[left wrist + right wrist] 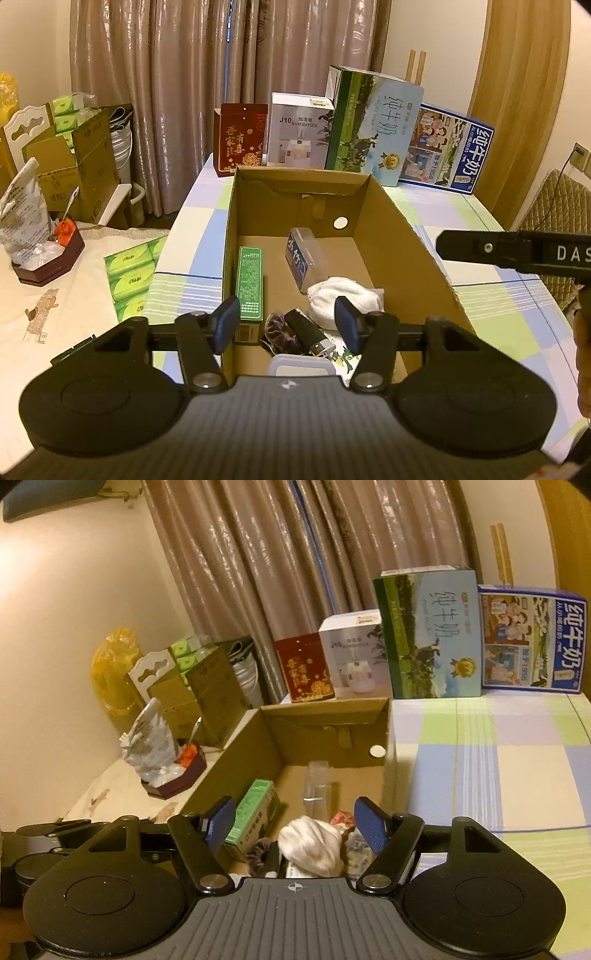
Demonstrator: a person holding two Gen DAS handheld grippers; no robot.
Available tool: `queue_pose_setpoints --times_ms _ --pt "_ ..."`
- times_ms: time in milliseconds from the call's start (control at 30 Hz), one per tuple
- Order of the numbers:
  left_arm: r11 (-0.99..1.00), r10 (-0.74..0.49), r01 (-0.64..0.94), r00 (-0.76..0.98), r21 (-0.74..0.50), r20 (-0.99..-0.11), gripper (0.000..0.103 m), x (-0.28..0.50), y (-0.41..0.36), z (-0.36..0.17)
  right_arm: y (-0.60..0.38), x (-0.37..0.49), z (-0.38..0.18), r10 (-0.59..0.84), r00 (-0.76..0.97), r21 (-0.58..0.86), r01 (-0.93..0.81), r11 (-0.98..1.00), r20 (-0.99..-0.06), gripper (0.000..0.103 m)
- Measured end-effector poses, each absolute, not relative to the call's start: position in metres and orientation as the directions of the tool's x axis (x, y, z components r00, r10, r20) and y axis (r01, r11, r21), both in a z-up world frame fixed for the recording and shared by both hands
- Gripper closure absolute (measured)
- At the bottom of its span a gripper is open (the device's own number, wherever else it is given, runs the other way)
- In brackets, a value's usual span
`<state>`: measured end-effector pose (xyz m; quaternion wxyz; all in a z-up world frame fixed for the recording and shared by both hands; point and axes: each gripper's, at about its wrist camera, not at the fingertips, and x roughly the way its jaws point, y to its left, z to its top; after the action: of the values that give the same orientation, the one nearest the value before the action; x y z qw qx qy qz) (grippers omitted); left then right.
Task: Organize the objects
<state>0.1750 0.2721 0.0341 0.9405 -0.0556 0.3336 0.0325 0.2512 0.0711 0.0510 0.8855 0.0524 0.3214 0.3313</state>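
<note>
Left wrist view shows the left gripper (pixel 290 323) hovering with fingers spread apart and empty over the near end of an open cardboard box (pixel 399 229) on a checked tablecloth (pixel 498 314); inside lie a green carton (pixel 250 282) along the left wall, a clear plastic case (pixel 304 260), a white cloth (pixel 345 299), a dark scrunchie (pixel 279 332) and a black cylinder (pixel 304 326); the right gripper (pixel 295 823) also hangs above the box's near end, fingers wide and holding nothing; milk cartons (pixel 428 635) stand behind the box.
</note>
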Motion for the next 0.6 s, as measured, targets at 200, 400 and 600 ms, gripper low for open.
queue_pose_setpoints --times_ms 200,400,600 --pt "0.989 0.025 -0.111 0.778 -0.098 -0.628 0.032 0.165 0.268 0.035 0.054 0.239 0.052 0.611 0.575 0.316 -0.534 0.784 -0.543 0.034" --pt "0.984 0.039 -0.139 0.782 -0.112 -0.623 0.008 0.146 0.266 0.045 0.039 0.216 0.062 0.587 0.583 0.310 -0.509 0.803 -0.561 0.014" --pt "0.979 0.055 -0.161 0.792 -0.121 -0.608 0.001 0.114 0.261 0.060 0.029 0.183 0.069 0.549 0.600 0.281 -0.486 0.828 -0.581 0.002"
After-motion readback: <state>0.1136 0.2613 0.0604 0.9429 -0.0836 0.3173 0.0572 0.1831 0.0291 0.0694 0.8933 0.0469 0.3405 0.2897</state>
